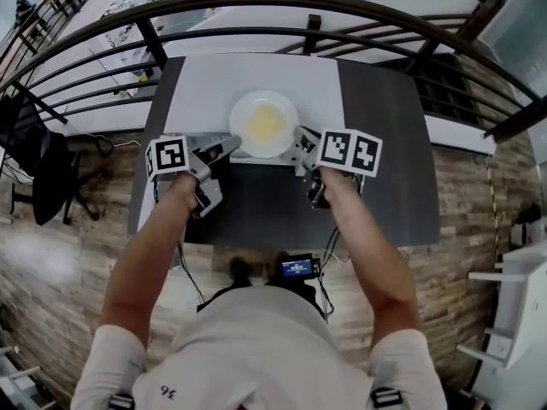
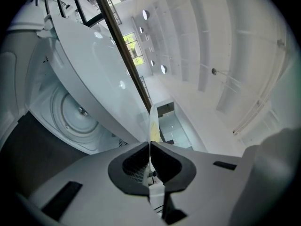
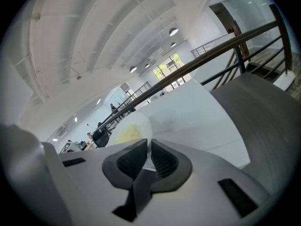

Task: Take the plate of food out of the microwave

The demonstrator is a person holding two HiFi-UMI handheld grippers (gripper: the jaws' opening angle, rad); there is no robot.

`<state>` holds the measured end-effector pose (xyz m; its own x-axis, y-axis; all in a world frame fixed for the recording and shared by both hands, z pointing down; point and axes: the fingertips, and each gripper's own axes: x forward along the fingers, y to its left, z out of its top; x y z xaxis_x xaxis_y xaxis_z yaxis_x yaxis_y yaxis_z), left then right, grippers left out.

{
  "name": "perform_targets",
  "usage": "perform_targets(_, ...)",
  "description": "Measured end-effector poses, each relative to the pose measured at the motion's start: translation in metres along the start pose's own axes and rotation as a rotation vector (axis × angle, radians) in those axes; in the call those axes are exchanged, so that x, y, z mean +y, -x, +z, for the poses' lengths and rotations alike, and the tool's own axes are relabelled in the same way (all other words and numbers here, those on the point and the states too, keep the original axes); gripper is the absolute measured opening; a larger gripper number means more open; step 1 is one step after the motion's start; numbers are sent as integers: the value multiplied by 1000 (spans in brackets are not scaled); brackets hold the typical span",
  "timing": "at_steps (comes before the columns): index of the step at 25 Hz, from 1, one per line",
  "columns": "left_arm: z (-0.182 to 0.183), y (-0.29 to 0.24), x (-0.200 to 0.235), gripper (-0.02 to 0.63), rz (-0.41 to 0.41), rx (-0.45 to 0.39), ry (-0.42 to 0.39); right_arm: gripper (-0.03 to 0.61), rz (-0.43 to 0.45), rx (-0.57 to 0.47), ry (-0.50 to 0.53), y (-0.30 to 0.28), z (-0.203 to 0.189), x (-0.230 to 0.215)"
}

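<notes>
Left claw and right claw tight on plate rim

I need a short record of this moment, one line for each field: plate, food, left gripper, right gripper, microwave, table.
plate: round white plate, held by its two opposite rims
food: pale yellow food, in the plate's middle
left gripper: jaws shut on the plate's left rim
right gripper: jaws shut on the plate's right rim
microwave: white microwave; its round turntable is bare
table: dark grey table, under the microwave
</notes>
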<state>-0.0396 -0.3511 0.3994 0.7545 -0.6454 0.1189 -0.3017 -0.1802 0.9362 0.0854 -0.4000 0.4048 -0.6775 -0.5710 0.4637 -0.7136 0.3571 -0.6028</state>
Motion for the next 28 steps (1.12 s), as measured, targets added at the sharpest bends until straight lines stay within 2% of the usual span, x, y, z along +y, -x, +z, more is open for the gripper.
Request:
perform_targets(10, 33, -8, 20, 18, 48, -62, 38, 26, -11, 30, 57, -34, 37, 9)
perform_targets(16, 35, -13, 15, 23, 57, -34, -53, 25, -49, 72, 76, -46, 44, 1)
perform_targets(21, 36, -10, 14, 60, 86, -19, -134, -2, -86, 74, 99, -49, 51, -7)
perform_targets(24, 38, -7, 15, 60, 104, -26, -154, -2, -102, 68, 119, -49, 56, -12)
perform_targets(28, 43, -5, 17, 60, 83, -59, -163, -2, -112, 52, 151, -49, 55, -11)
